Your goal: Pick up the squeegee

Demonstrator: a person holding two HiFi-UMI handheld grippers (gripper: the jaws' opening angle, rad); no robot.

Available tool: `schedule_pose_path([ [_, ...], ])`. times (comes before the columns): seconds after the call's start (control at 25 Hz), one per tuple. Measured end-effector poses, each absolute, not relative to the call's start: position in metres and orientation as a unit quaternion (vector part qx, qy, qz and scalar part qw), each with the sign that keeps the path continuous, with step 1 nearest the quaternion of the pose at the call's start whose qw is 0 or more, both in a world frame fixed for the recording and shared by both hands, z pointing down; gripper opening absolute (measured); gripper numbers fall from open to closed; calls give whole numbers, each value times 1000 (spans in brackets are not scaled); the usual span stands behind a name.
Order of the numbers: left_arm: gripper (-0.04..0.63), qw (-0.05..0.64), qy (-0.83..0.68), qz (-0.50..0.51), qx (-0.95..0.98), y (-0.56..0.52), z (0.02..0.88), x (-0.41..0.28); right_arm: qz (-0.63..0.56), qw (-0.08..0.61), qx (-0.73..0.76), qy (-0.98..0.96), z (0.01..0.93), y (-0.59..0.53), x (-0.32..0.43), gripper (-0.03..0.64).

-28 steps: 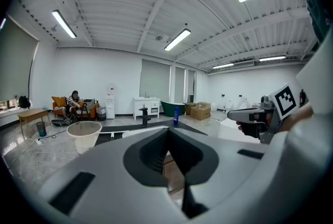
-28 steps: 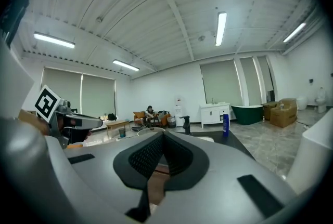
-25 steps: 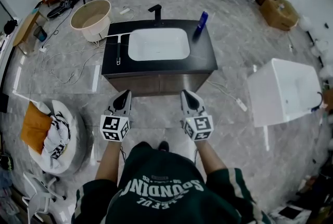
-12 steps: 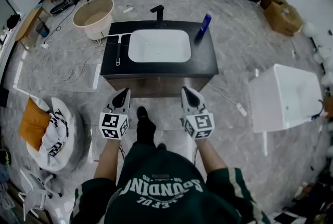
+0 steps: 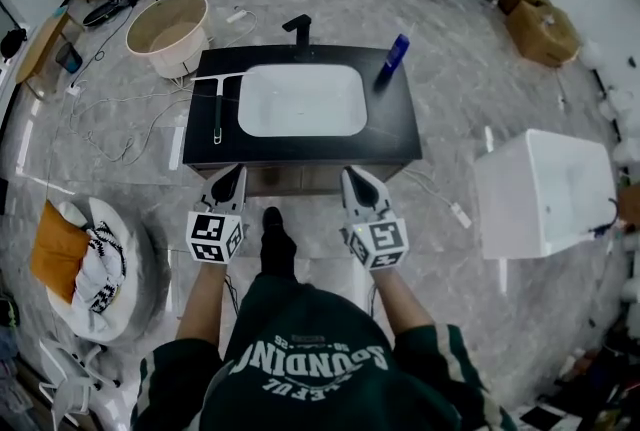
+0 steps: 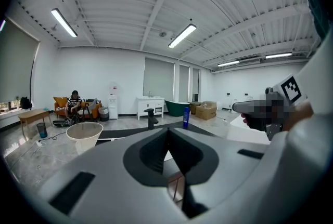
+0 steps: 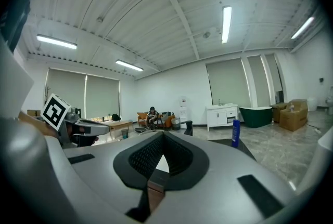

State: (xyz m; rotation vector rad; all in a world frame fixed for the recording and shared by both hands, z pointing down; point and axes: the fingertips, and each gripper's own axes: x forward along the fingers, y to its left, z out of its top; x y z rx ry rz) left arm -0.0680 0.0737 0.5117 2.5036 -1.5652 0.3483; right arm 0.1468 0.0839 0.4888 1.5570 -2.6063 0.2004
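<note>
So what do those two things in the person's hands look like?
The left gripper and right gripper are light grey and taper to pointed fingers with black insides. Each carries a white cube with black square markers. The sleeves are dark green, white-striped.

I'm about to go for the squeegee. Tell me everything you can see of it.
The squeegee is T-shaped, with a pale blade across its far end and a slim dark handle running toward the person. It lies flat on the black counter, left of the white basin, and touches only the counter. Its material is too small to tell.
</note>
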Motion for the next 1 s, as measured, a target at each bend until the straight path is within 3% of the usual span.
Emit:
schedule_pose_path([
  [0.84, 2, 121, -513, 141, 838, -140, 536, -165, 97, 95, 492, -860, 489, -144, 21, 2],
  [1.0, 2, 122, -509, 140, 841, -171, 533, -178, 84, 72, 496, -861, 486, -180, 1, 2],
])
